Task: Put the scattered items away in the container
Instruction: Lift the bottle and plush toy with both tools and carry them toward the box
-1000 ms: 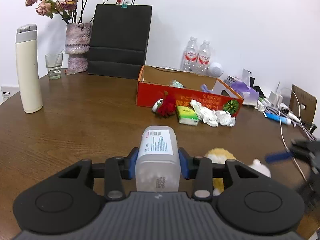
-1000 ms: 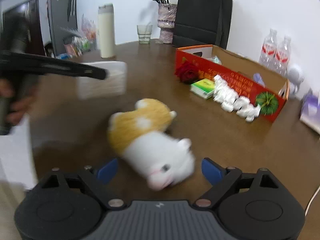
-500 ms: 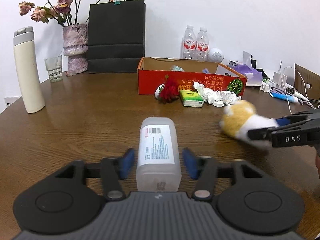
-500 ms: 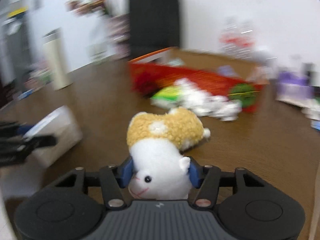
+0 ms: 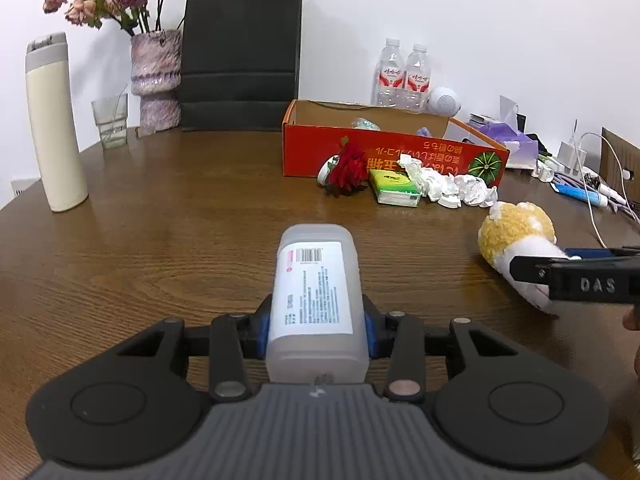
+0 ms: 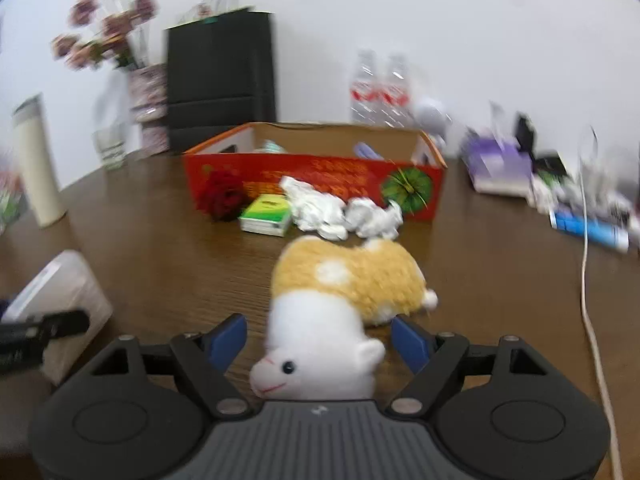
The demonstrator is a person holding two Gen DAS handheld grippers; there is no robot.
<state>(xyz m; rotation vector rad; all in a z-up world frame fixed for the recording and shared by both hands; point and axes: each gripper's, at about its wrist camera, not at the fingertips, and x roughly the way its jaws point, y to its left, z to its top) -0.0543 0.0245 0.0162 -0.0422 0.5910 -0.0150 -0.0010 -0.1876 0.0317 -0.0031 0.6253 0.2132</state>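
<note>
My left gripper (image 5: 316, 330) is shut on a clear plastic bottle (image 5: 316, 300) with a white label, lying lengthwise between the blue pads. My right gripper (image 6: 320, 340) is open around a yellow and white plush hamster (image 6: 340, 300) resting on the table, with gaps on both sides. The plush also shows in the left wrist view (image 5: 520, 248). The red cardboard box (image 5: 392, 152) stands beyond, open at the top. In front of it lie a red rose (image 5: 350, 168), a green tissue pack (image 5: 394, 186) and crumpled white tissues (image 5: 456, 188).
A cream thermos (image 5: 54, 124), a glass (image 5: 110, 120), a flower vase (image 5: 154, 80) and a black paper bag (image 5: 240, 56) stand at the back left. Water bottles (image 5: 402, 76), a purple box (image 5: 508, 140), cables and pens (image 5: 580, 196) crowd the right side.
My left gripper has closed again on the bottle after opening half a second ago. My right gripper, shut on the plush half a second ago, has opened around it.
</note>
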